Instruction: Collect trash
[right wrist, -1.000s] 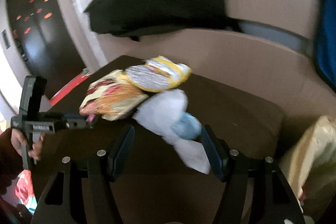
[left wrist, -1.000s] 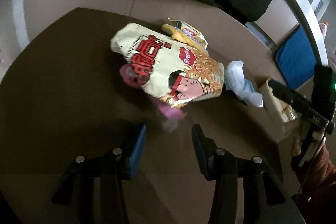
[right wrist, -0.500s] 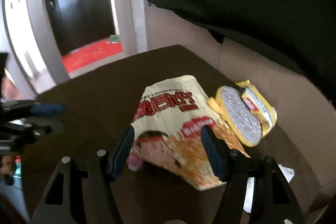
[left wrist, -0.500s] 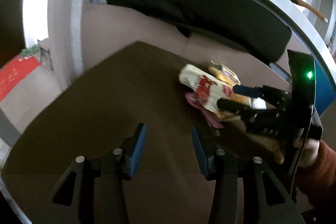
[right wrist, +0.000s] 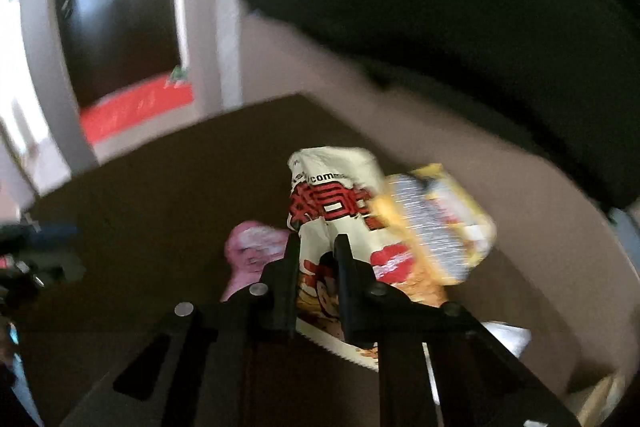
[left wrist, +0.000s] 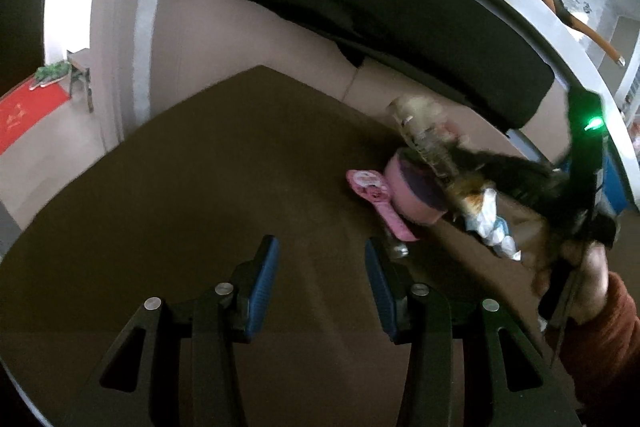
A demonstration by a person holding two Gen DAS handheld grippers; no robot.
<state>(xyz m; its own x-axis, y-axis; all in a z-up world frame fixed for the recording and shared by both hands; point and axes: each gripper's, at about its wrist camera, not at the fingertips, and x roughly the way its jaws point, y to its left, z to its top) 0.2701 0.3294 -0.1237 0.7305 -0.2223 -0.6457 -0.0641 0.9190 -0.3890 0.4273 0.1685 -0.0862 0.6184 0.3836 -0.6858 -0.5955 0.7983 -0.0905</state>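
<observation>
A cream and red noodle wrapper (right wrist: 332, 187) sits pinched between the fingers of my right gripper (right wrist: 316, 241); its jaws are closing tight on the wrapper's lower part. A yellow snack packet (right wrist: 436, 223) hangs against the wrapper's right side. In the left wrist view the wrapper (left wrist: 420, 123) is blurred and raised above a pink cup (left wrist: 412, 187) with its peeled pink lid (left wrist: 372, 187). A crumpled white tissue (left wrist: 490, 219) lies just right of the cup. My left gripper (left wrist: 320, 255) stands open over bare table, short of the cup, with nothing between its blue pads.
The brown table (left wrist: 160, 207) runs far to the left and front. A black cushion (left wrist: 360, 7) hangs along the back above a beige surface. A hand (left wrist: 592, 267) in a rust sleeve holds the right gripper at the right edge. A red mat (right wrist: 136, 107) lies beyond the table.
My right gripper swung left from the tissue onto the noodle wrapper, shut on it and lifted it, baring the pink cup. The left view turned left; its jaws stayed the same.
</observation>
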